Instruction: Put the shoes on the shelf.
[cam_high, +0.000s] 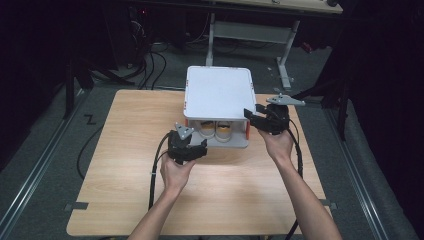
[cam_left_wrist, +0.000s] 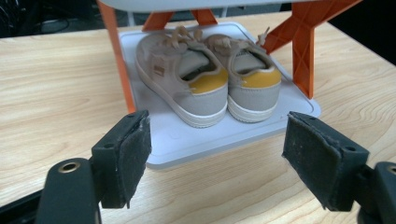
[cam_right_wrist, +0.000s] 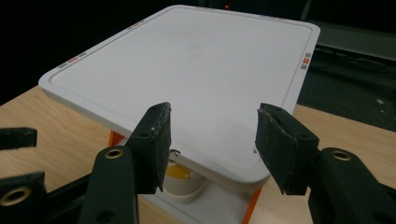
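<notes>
We are holding both tongs apart and empty — the left tongs (cam_high: 199, 148) nearer the pair of shoes (cam_left_wrist: 208, 81), heels toward us at twelve o'clock inside the rack (cam_high: 218, 92) on the surface (cam_high: 125, 165), the right tongs (cam_high: 252, 119) at its three-o'clock corner.

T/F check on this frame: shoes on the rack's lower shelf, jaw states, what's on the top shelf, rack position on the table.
1. A pair of shoes sits on the lower shelf of the rack. True.
2. The shoes' heels have blue patches. False: the patches are yellow.
3. The left gripper has open jaws with nothing between them. True.
4. The right gripper is clamped on a shoe. False: its jaws are open, in front of the top shelf.
5. The rack's uprights are orange. True.
</notes>
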